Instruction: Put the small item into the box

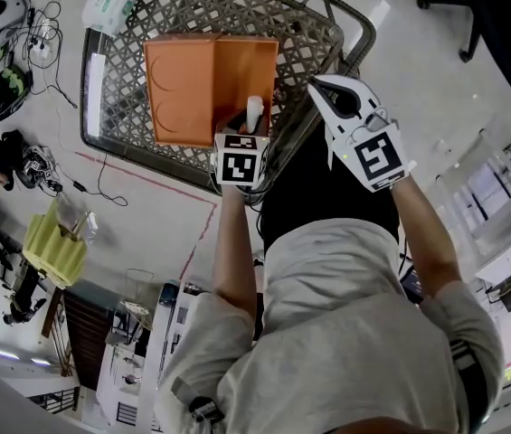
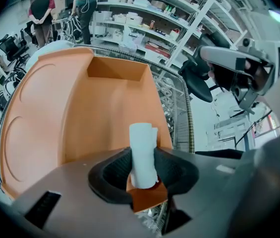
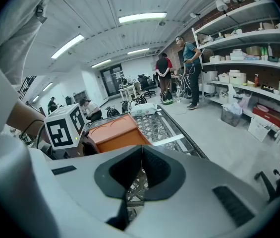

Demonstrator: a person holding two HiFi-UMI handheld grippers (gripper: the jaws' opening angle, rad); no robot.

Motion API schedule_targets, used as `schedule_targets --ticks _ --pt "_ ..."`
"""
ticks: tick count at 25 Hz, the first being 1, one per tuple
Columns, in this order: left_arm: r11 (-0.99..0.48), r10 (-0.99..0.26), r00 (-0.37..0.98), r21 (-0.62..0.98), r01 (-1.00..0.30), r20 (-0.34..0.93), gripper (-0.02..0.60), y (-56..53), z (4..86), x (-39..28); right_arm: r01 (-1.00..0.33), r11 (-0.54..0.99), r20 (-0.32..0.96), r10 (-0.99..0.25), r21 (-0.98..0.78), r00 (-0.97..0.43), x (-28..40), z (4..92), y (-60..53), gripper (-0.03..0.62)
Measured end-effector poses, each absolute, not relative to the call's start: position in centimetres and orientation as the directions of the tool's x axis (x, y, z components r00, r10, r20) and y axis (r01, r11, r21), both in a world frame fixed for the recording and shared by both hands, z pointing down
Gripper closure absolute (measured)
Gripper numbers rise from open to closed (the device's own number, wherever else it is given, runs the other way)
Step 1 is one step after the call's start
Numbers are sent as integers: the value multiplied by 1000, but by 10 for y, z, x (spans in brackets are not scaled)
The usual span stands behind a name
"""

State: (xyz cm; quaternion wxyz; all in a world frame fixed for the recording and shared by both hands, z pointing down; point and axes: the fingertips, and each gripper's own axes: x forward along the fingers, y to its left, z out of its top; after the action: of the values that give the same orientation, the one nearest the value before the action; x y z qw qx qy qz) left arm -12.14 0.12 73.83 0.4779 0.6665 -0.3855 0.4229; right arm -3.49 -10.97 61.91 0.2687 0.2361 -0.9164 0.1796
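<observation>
One small item in the grip, poised at the box's near rim

Left gripper (image 2: 143, 176) is clamped on the small item (image 2: 143, 150), a white roll standing upright. The pads hold only its lower part and most of it stands clear above the jaws. An orange edge shows just under it, probably the near wall of the open orange box (image 2: 107, 103), so the item sits at the rim of the deeper half, not well over it. Risks as I judge them:
- Letting go here could land the roll on the rim or outside, on the woven table (image 1: 314, 30), where it may roll off.
- The low grip could let it tip.
- A jaw could nudge the box.

Right gripper (image 3: 141, 157) has its jaws together, empty, off to the side and not steadying anything.
</observation>
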Motion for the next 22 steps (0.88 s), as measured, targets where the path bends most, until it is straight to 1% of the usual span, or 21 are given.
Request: schedule_targets --ticks 22 --pt "-253 -42 314 294 -922 949 440 5 754 -121 -540 816 575 -344 -208 -742 -29 619 -114 591"
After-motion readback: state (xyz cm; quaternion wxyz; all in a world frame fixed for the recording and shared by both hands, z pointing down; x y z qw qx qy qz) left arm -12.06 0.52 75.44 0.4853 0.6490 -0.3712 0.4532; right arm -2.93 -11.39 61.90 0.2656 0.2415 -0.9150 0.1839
